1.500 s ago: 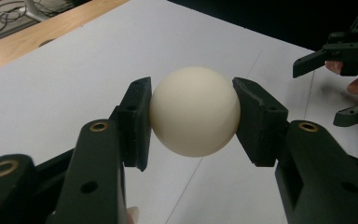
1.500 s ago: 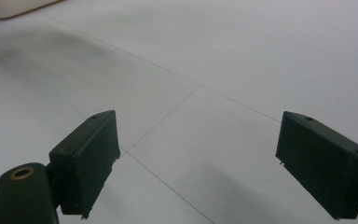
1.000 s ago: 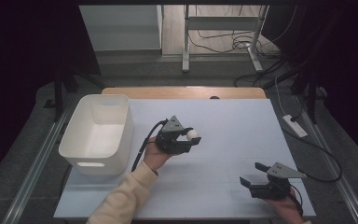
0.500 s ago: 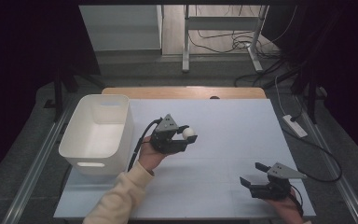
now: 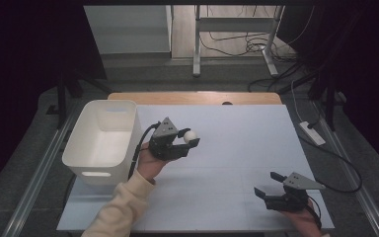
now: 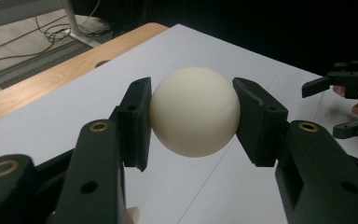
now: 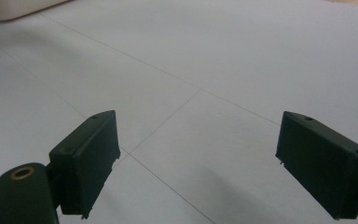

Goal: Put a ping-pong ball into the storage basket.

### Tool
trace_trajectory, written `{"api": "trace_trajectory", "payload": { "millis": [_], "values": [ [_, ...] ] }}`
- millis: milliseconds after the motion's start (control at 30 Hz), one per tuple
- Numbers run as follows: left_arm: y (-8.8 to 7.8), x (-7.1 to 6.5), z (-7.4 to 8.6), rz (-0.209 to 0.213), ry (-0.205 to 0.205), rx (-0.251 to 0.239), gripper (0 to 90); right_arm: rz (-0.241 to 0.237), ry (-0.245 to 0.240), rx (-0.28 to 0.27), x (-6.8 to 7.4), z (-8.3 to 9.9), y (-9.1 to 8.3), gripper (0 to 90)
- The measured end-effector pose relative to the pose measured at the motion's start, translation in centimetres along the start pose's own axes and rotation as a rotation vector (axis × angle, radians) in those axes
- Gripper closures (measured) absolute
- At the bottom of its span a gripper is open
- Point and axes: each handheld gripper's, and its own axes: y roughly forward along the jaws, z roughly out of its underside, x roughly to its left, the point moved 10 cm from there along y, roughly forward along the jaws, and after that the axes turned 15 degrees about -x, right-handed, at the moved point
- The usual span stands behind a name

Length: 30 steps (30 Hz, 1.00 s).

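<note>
The left gripper [image 5: 190,141], left of centre in the high view, has its jaws clamped on a cream ball [image 6: 195,111], one pad on each side at its widest line, so the ball hangs clear above the table. The ball looks smooth, hard and very light, probably hollow like a table-tennis ball, though the pictures cannot settle that. A round, slick shell can squirt out of flat pads, so a hold across the middle, as here, is the safe one. The right gripper [image 5: 272,183], lower right in the high view, has its jaws wide apart with nothing between them, low over the table [image 5: 237,148]. That surface is pale, flat and matt. A white bin [image 5: 86,148] stands at its left edge; the room behind is dark, with cables on the floor.
</note>
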Motion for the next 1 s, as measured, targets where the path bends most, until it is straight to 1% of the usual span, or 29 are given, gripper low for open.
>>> {"api": "trace_trajectory", "payload": {
  "millis": [267,1000],
  "values": [
    [-0.9,0.6,-0.4,-0.022,-0.005,-0.007,50.7,0.000,0.003,-0.003,0.0,0.0,-0.1,13.1],
    [-2.6,2.0,-1.0,-0.067,-0.011,-0.023,50.7,-0.002,0.002,-0.004,0.0,0.0,0.0,13.2]
  ]
}}
